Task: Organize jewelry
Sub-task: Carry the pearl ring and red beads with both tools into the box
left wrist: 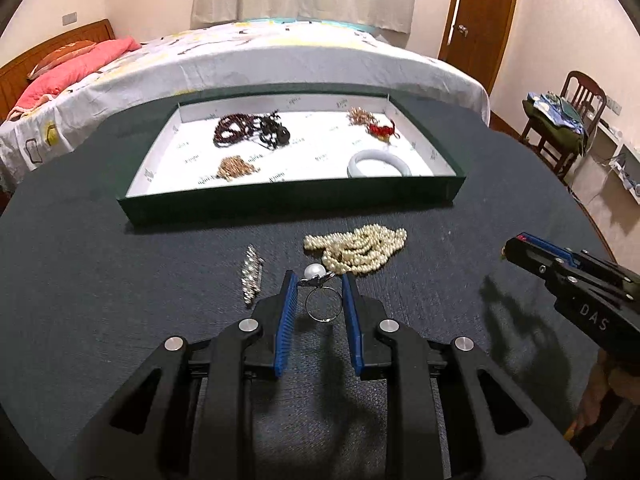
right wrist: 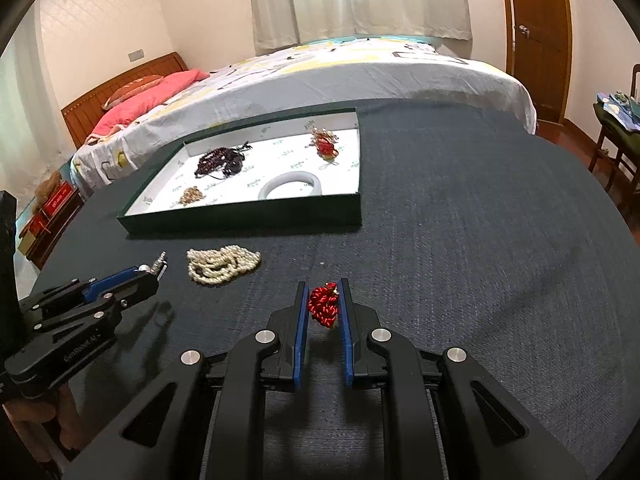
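Note:
My left gripper is shut on a silver ring topped with a pearl, pinched at its head between the blue pads; the band hangs over the dark tablecloth. A pile of pearl necklace lies just beyond it, and a silver rhinestone clip lies to its left. In the right wrist view my right gripper is shut on a red knotted cord ornament, held above the cloth. The left gripper shows at that view's left edge, next to the pearl necklace.
A shallow green tray with a white lining sits further back, holding dark bead strands, a gold pile, a red ornament and a white bangle. Behind the table stands a bed; a chair is at right.

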The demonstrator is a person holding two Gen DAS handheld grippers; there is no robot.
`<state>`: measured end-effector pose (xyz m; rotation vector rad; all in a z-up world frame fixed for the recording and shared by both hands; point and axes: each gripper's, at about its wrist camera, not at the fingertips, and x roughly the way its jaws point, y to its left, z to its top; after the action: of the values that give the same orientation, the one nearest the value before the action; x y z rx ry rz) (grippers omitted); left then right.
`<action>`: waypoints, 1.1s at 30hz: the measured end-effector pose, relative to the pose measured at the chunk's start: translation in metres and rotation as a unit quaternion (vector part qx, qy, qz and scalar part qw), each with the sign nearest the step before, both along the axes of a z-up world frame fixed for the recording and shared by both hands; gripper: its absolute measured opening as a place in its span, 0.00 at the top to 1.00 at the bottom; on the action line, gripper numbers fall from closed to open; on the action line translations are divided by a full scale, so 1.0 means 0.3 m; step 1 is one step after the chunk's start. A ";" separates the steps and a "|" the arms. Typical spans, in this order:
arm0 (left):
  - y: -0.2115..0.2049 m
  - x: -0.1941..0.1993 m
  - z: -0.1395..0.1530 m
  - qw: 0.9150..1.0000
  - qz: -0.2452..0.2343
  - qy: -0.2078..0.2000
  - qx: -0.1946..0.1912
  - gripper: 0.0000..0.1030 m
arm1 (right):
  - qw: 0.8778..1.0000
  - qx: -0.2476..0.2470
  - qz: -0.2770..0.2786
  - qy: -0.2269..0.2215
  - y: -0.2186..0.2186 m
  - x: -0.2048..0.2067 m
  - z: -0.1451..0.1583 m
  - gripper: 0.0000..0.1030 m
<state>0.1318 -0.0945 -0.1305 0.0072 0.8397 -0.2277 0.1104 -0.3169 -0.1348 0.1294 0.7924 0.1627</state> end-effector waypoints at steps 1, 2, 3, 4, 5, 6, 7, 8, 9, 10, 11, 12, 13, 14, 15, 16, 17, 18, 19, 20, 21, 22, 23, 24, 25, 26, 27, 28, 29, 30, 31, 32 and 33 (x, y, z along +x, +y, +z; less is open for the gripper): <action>0.008 -0.002 0.012 1.000 0.002 -0.004 -0.001 0.78 | 1.000 0.005 0.002 -0.002 0.001 0.001 0.010 0.86; 0.015 -0.003 0.022 1.000 0.003 -0.007 -0.002 0.78 | 1.000 0.007 0.002 -0.004 0.003 0.002 0.020 0.86; 0.021 -0.004 0.031 1.000 0.004 -0.009 -0.003 0.78 | 1.000 0.008 0.003 -0.007 0.005 0.003 0.029 0.86; 0.029 -0.003 0.043 1.000 0.005 -0.012 -0.004 0.78 | 1.000 0.007 0.004 -0.010 0.009 0.004 0.040 0.86; 0.034 -0.003 0.051 1.000 0.007 -0.014 -0.004 0.78 | 1.000 0.005 0.006 -0.016 0.015 0.006 0.056 0.86; 0.043 -0.001 0.063 1.000 0.009 -0.017 -0.005 0.78 | 1.000 0.005 0.007 -0.019 0.020 0.007 0.066 0.86; 0.049 0.000 0.071 1.000 0.010 -0.020 -0.006 0.78 | 1.000 0.004 0.009 -0.025 0.026 0.010 0.082 0.86; 0.059 0.004 0.083 1.000 0.012 -0.023 -0.006 0.78 | 1.000 0.004 0.011 -0.028 0.031 0.014 0.092 0.86; 0.068 0.008 0.093 1.000 0.013 -0.026 -0.005 0.78 | 0.999 0.003 0.013 -0.033 0.039 0.020 0.106 0.86; 0.073 0.010 0.099 0.999 0.015 -0.029 -0.004 0.78 | 0.999 0.001 0.014 -0.036 0.045 0.026 0.115 0.86; 0.084 0.016 0.109 0.999 0.017 -0.033 -0.004 0.78 | 0.999 -0.001 0.017 -0.041 0.054 0.036 0.129 0.86; 0.094 0.024 0.118 0.999 0.020 -0.036 -0.004 0.78 | 0.999 -0.002 0.019 -0.045 0.062 0.045 0.139 0.86; 0.105 0.032 0.126 0.999 0.022 -0.038 -0.003 0.78 | 0.999 -0.004 0.022 -0.049 0.069 0.056 0.150 0.86; 0.114 0.036 0.132 0.999 0.023 -0.041 -0.003 0.78 | 0.998 -0.006 0.024 -0.052 0.076 0.068 0.159 0.86; 0.123 0.044 0.139 0.999 0.026 -0.044 -0.003 0.78 | 0.998 -0.007 0.026 -0.056 0.080 0.077 0.167 0.86; 0.129 0.052 0.144 0.999 0.027 -0.046 -0.003 0.78 | 0.998 -0.008 0.027 -0.059 0.085 0.087 0.175 0.86; 0.140 0.066 0.154 0.998 0.029 -0.050 -0.002 0.78 | 0.998 -0.008 0.030 -0.063 0.093 0.106 0.187 0.86; 0.145 0.073 0.160 0.998 0.030 -0.053 -0.001 0.78 | 0.997 -0.008 0.032 -0.067 0.100 0.125 0.199 0.86; 0.153 0.085 0.167 0.998 0.032 -0.056 0.000 0.78 | 0.997 -0.008 0.034 -0.070 0.106 0.138 0.207 0.86; 0.162 0.097 0.174 0.998 0.034 -0.060 0.001 0.78 | 0.996 -0.011 0.036 -0.075 0.115 0.159 0.219 0.86; 0.170 0.115 0.183 0.997 0.036 -0.063 0.002 0.78 | 0.996 -0.014 0.039 -0.081 0.125 0.177 0.229 0.86; 0.181 0.138 0.194 0.997 0.039 -0.069 0.003 0.78 | 0.995 -0.017 0.041 -0.085 0.135 0.195 0.238 0.86; 0.188 0.156 0.202 0.996 0.041 -0.073 0.003 0.78 | 0.995 -0.019 0.044 -0.090 0.147 0.220 0.248 0.86; 0.194 0.169 0.207 0.996 0.043 -0.076 0.004 0.78 | 0.994 -0.020 0.046 -0.093 0.157 0.249 0.256 0.86; 0.201 0.199 0.214 0.996 0.046 -0.080 0.005 0.78 | 0.994 -0.018 0.048 -0.095 0.164 0.267 0.261 0.86; 0.208 0.219 0.215 0.996 0.048 -0.081 0.005 0.78 | 0.994 -0.017 0.050 -0.096 0.173 0.301 0.266 0.86; 0.214 0.246 0.218 0.995 0.050 -0.083 0.003 0.78 | 0.994 -0.018 0.051 -0.099 0.185 0.334 0.269 0.86; 0.219 0.277 0.220 0.995 0.053 -0.085 0.002 0.78 | 0.993 -0.020 0.052 -0.101 0.194 0.363 0.271 0.86; 0.222 0.301 0.220 0.995 0.054 -0.086 0.002 0.78 | 0.993 -0.022 0.052 -0.104 0.201 0.380 0.272 0.86; 0.226 0.332 0.219 0.995 0.056 -0.087 0.002 0.78 | 0.993 -0.026 0.052 -0.107 0.211 0.411 0.272 0.86; 0.228 0.365 0.218 0.994 0.057 -0.088 0.003 0.78 | 0.992 -0.030 0.052 -0.109 0.220 0.447 0.269 0.86; 0.230 0.391 0.214 0.994 0.058 -0.089 0.006 0.78 | 0.992 -0.032 0.051 -0.110 0.226 0.468 0.265 0.86; 0.231 0.422 0.208 0.994 0.059 -0.090 0.009 0.78 | 0.992 -0.034 0.051 -0.110 0.235 0.501 0.256 0.86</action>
<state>0.2585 -0.0251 -0.0682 -0.0057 0.6609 -0.1073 0.2606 -0.2464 -0.0581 0.0054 0.5842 0.2413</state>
